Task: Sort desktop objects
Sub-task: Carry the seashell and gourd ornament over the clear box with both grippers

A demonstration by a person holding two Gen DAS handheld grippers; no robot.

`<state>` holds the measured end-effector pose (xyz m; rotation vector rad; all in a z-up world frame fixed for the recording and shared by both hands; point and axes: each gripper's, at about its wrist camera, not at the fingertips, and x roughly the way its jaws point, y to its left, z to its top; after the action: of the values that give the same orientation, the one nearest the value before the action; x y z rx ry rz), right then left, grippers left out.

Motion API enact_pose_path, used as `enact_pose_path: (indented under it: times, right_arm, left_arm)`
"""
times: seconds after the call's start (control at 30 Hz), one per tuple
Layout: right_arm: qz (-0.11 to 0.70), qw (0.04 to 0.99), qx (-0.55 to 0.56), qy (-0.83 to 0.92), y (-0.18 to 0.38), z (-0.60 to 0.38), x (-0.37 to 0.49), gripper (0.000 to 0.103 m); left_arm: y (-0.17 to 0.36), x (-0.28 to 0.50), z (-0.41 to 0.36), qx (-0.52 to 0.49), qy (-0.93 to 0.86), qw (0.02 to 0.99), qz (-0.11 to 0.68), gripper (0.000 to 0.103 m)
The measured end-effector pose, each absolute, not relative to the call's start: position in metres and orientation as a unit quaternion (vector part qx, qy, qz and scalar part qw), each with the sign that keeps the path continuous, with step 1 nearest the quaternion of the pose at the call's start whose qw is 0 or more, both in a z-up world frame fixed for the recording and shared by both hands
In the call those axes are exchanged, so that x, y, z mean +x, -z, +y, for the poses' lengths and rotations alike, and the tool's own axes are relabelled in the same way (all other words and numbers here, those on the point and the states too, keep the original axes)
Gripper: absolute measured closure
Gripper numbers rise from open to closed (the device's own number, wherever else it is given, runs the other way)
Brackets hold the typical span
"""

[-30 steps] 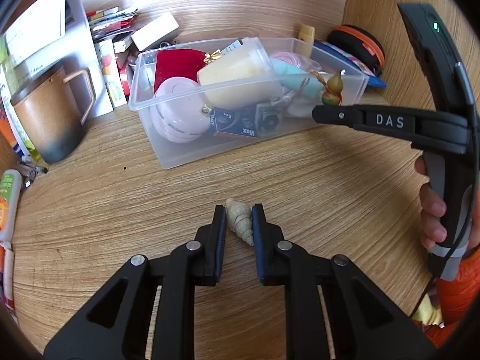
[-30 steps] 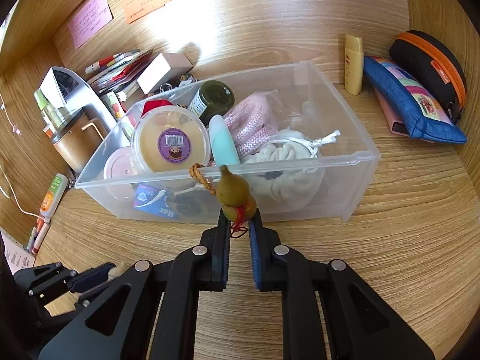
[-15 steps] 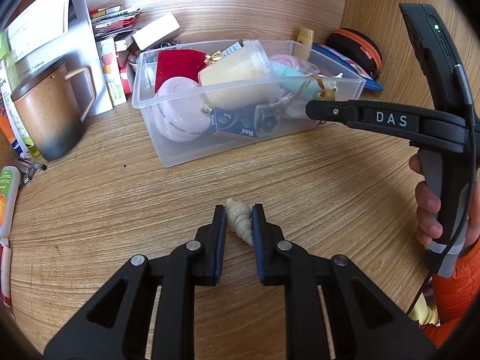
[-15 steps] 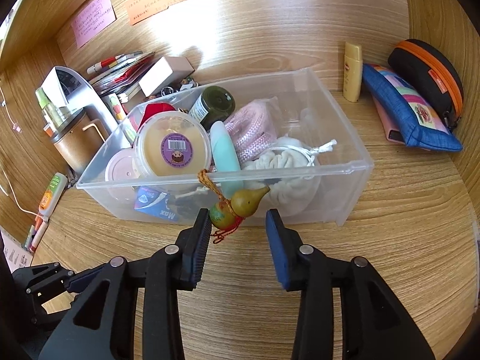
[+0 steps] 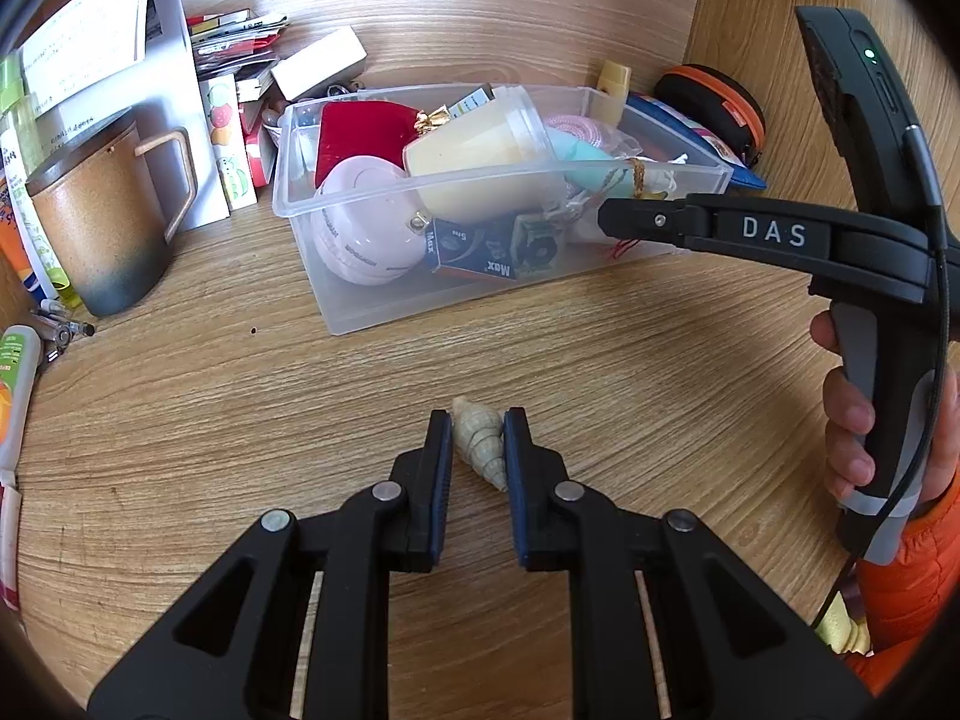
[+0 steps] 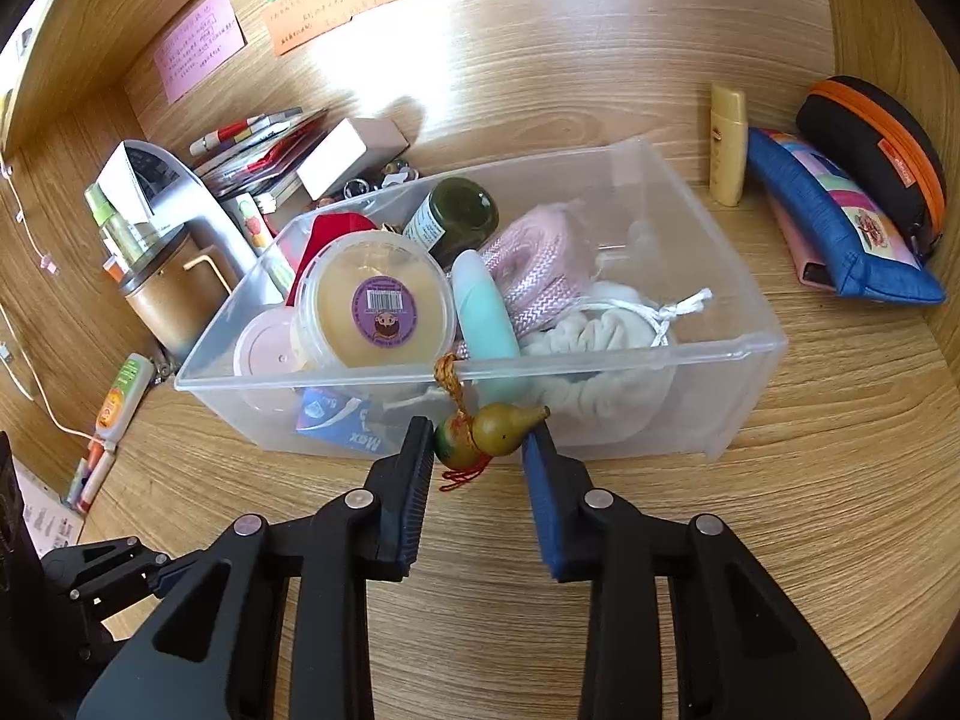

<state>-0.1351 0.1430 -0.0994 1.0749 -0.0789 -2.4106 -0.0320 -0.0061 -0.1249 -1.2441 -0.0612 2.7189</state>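
My left gripper point(image 5: 477, 447) is shut on a pale spiral seashell point(image 5: 479, 441) just above the wooden desk. My right gripper point(image 6: 478, 450) is open. A small olive gourd charm point(image 6: 487, 433) with a braided cord and red tassel lies sideways between its spread fingers, right at the front wall of the clear plastic bin point(image 6: 690, 354); its cord reaches up to the rim. The bin also shows in the left wrist view point(image 5: 360, 312), full of small items, with the right gripper point(image 5: 606, 219) at its right front corner.
A brown mug point(image 5: 102, 222) and a paper holder stand left of the bin, with pens and boxes behind. A yellow tube point(image 6: 727, 144), blue pouch point(image 6: 840, 228) and black-orange case point(image 6: 882, 150) lie at the right. A glue tube point(image 6: 120, 399) lies far left.
My right gripper opened and let go of the gourd charm, which tipped from upright onto its side and dropped low against the bin's front. My left gripper stayed shut on the shell.
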Motion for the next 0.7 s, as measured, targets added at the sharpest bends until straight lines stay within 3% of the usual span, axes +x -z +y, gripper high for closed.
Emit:
enact_pose_path:
  times: [0.7]
  right_arm:
    - [-0.023,0.263,0.359,0.895,0.069,0.148,-0.116,0.075]
  left_arm:
    - [0.085,-0.040,-0.006,-0.366,-0.928,0.071,-0.016,0.087]
